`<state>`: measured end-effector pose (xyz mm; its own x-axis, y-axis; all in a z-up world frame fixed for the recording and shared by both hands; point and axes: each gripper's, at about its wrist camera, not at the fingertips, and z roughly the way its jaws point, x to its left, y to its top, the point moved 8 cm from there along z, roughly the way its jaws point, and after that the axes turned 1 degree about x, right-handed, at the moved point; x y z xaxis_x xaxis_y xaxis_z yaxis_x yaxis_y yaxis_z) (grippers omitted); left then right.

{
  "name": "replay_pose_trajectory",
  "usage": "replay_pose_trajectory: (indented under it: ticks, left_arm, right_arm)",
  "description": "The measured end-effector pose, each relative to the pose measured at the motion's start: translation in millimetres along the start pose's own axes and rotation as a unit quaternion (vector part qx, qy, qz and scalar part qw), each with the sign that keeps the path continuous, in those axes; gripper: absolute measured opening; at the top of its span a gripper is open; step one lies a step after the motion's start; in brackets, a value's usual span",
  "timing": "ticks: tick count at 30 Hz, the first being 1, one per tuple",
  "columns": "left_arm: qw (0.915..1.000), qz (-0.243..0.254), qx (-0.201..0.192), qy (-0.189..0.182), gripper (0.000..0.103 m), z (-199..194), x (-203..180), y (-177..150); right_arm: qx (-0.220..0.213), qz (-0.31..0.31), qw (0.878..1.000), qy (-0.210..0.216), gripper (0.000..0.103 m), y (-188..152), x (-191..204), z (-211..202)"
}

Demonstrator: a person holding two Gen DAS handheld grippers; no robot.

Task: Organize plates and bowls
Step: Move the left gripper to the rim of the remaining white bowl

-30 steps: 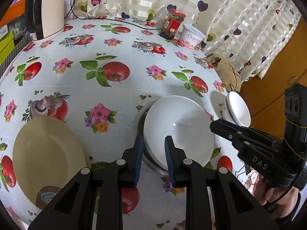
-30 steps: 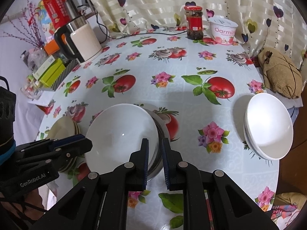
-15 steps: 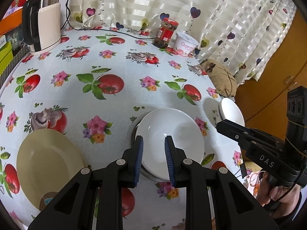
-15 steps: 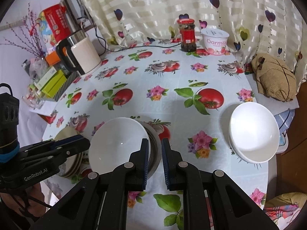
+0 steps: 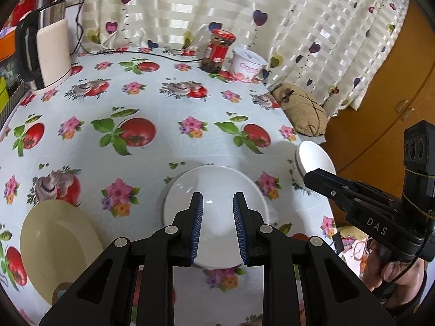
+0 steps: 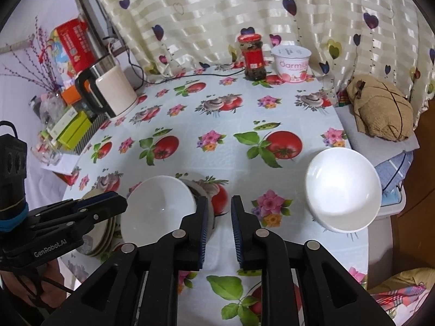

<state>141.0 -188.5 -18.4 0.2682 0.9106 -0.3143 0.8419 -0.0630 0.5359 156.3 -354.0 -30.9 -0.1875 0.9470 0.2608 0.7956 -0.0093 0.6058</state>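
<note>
Both tongs [image 5: 216,228] [image 6: 219,228] empty, right opening; plates under bowl [image 6: 157,212] seem hidden.

Home dining corner, judging by a round table [image 6: 190,125] under a wipe-clean cloth printed with tomatoes, mushrooms and flowers. Heart-patterned striped curtains [image 6: 217,8] behind, an electric kettle [image 6: 111,92] plugged in at the edge, a sauce jar [image 6: 252,57] and yogurt tub [image 6: 292,63] nearby. White bowls [image 6: 342,187] and cream plates [image 5: 59,247] laid out; wooden cabinet doors [image 5: 380,103] alongside.
</note>
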Motion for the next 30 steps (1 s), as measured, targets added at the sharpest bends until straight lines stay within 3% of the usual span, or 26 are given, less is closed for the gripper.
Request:
replay_pose_trajectory:
  ticks: [16, 30]
  left_arm:
    - [0.9982, 0.047, 0.013, -0.035, 0.024, 26, -64, 17]
    - [0.9961, 0.056, 0.034, -0.06, 0.024, 58, -102, 26]
  right_arm:
    - [-0.029, 0.052, 0.997, -0.038, 0.019, 8, -67, -25]
    - [-0.037, 0.093, 0.993, -0.063, 0.019, 3, -118, -31]
